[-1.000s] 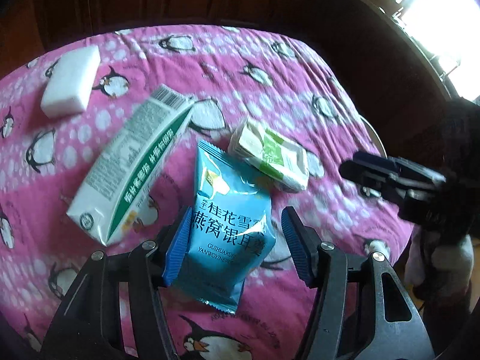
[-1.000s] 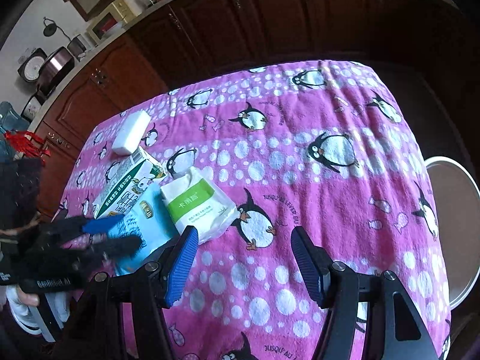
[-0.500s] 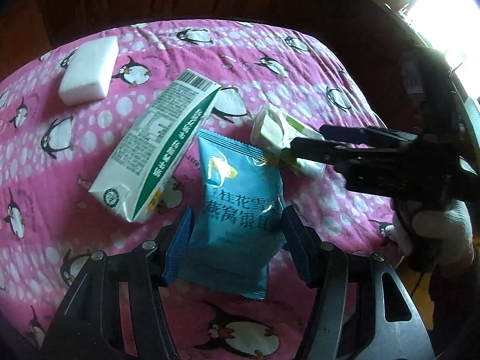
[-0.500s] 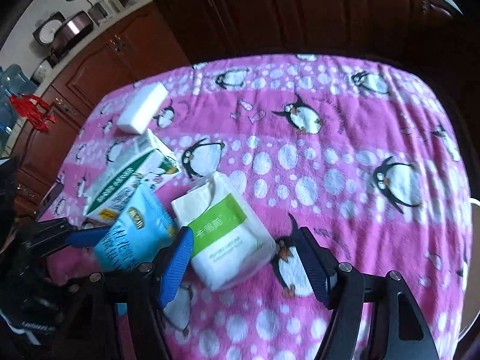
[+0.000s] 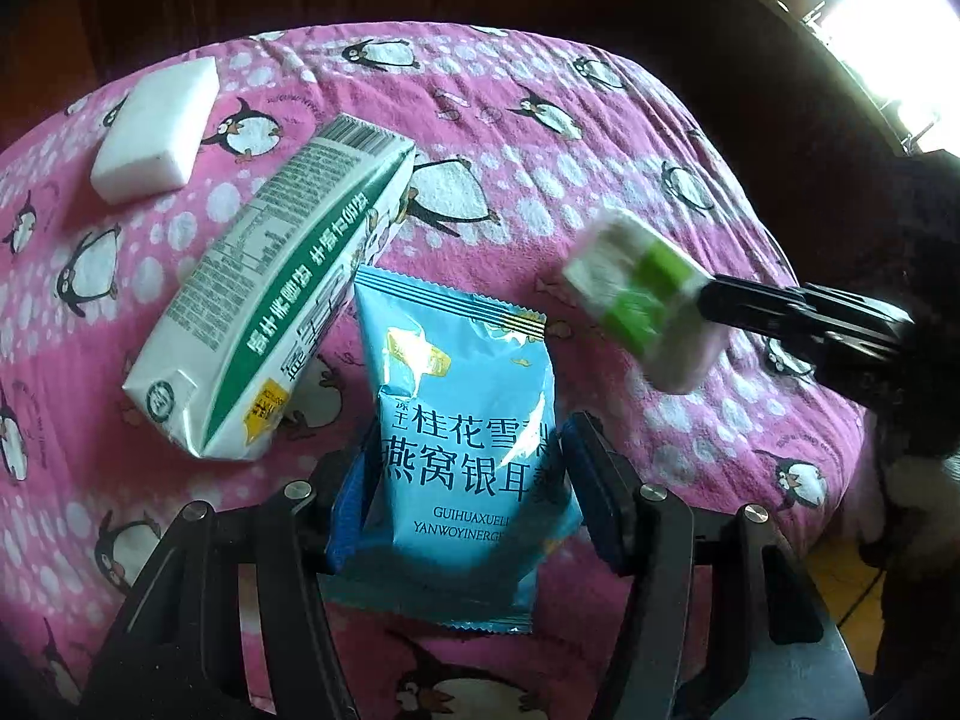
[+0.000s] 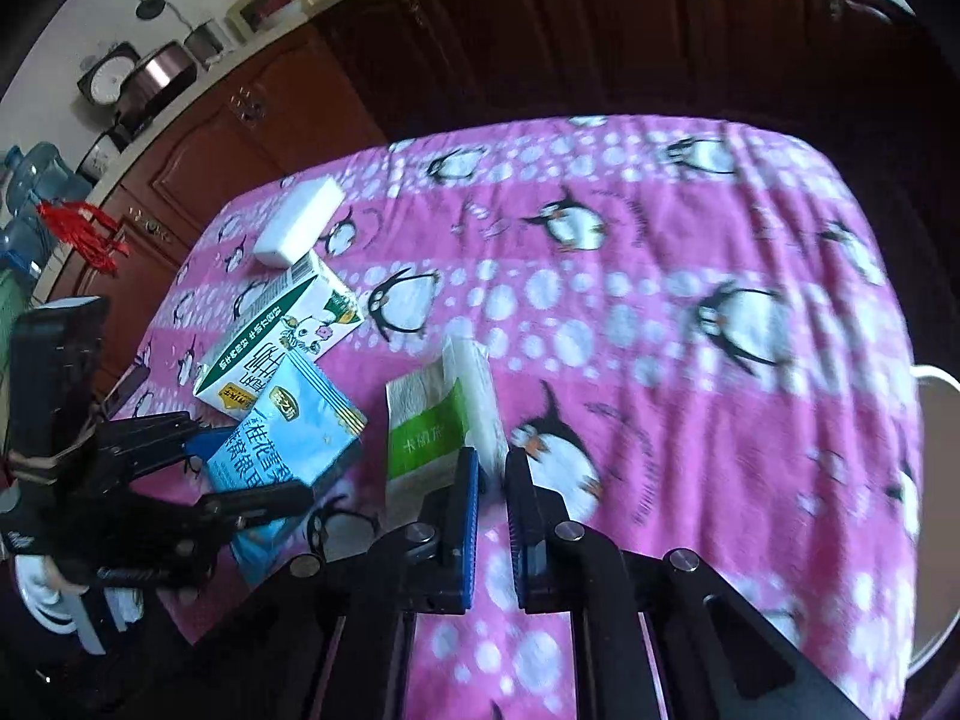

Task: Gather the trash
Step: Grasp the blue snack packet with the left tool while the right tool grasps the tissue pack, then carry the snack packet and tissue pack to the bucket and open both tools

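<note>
A blue snack bag (image 5: 468, 450) (image 6: 288, 438) sits between the pads of my left gripper (image 5: 465, 462) (image 6: 252, 468). Its jaws are closing and the pads press on the bag's crumpled sides. My right gripper (image 6: 493, 468) (image 5: 708, 294) is shut on the edge of a white tissue pack with a green label (image 6: 432, 420) (image 5: 642, 300). The pack hangs blurred, tilted above the cloth to the right of the bag. A white and green milk carton (image 5: 270, 312) (image 6: 276, 336) lies on its side just left of the bag.
A white block (image 5: 156, 129) (image 6: 300, 228) lies at the far left of the pink penguin tablecloth (image 5: 540, 150) (image 6: 690, 240). Dark wood cabinets (image 6: 540, 48) stand behind the table. A white round rim (image 6: 936, 480) shows past the table's right edge.
My right gripper came in over the tissue pack, shut on its edge and raised it off the cloth. The left gripper stayed around the blue bag, which now looks closer and pinched.
</note>
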The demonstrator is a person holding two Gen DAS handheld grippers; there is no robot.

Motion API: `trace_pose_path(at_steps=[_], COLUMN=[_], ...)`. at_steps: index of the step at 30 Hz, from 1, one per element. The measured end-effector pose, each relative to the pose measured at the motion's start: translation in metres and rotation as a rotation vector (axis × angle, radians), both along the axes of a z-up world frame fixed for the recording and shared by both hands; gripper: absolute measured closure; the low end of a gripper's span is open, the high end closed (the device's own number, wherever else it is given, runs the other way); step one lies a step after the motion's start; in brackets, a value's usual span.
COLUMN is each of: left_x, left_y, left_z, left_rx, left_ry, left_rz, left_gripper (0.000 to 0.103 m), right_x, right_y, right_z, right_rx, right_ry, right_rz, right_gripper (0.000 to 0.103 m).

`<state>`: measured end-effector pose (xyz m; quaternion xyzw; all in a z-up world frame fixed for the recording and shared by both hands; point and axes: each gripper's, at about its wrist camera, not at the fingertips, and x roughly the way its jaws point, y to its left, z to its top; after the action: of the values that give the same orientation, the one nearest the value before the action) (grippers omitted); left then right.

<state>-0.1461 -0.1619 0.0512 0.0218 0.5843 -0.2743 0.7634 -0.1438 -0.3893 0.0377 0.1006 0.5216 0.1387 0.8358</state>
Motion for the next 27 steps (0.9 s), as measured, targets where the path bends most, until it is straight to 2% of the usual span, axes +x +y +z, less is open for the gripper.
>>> trace_pose_path(at_steps=[1,3,5,6,7,8,9,12,14,15,16,17,18,20,27], left_x=[-0.001,-0.003,-0.003,-0.003,-0.003,-0.003,-0.003,-0.004,-0.006,-0.006,-0.007,-0.007,-0.008,-0.009,-0.013], left_y=[-0.001,-0.004,-0.004,-0.003,-0.003,-0.002,0.000,-0.001,-0.001,-0.002,-0.001,-0.001,-0.001,-0.003,-0.032], left_z=[0.000,0.000,0.002,0.003,0.004,0.005,0.007,0.013,0.016,0.017,0.019,0.021,0.023,0.030,0.053], left_rx=[0.001,0.009,0.004,-0.003,-0.006,-0.009,-0.012,-0.016,-0.016,-0.016,-0.017,-0.018,-0.020,-0.034,-0.081], left_ry=[0.000,-0.008,-0.015,-0.017,-0.019,-0.022,-0.024,-0.037,-0.047,-0.051,-0.052,-0.053,-0.056,-0.065,-0.094], left_rz=[-0.010,-0.028,-0.028,-0.023,-0.022,-0.020,-0.020,-0.026,-0.027,-0.026,-0.025,-0.024,-0.023,-0.030,-0.077], left_gripper=[0.054,0.059,0.063,0.064,0.066,0.067,0.068,0.068,0.069,0.069,0.069,0.069,0.069,0.069,0.069], right_x=[-0.002,-0.004,-0.006,-0.005,-0.005,-0.003,-0.002,0.006,0.011,0.011,0.010,0.008,0.006,0.000,-0.022], right_y=[-0.005,-0.010,-0.009,-0.008,-0.004,0.001,0.007,0.026,0.036,0.038,0.036,0.032,0.027,0.013,-0.030], right_z=[-0.001,-0.006,-0.005,-0.003,0.000,0.002,0.002,-0.006,-0.017,-0.022,-0.023,-0.021,-0.018,-0.006,0.027], right_rx=[-0.005,-0.041,-0.075,-0.079,-0.075,-0.074,-0.079,-0.142,-0.196,-0.212,-0.218,-0.197,-0.163,-0.105,-0.051], right_ry=[0.013,0.049,0.038,0.031,0.019,0.009,0.006,0.033,0.056,0.066,0.064,0.051,0.042,0.007,-0.071], right_rz=[-0.010,-0.013,-0.026,-0.024,-0.015,-0.006,0.003,0.049,0.067,0.066,0.053,0.037,0.029,-0.003,-0.098], right_gripper=[0.095,0.095,0.090,0.079,0.063,0.056,0.050,0.044,0.043,0.049,0.062,0.064,0.074,0.075,0.076])
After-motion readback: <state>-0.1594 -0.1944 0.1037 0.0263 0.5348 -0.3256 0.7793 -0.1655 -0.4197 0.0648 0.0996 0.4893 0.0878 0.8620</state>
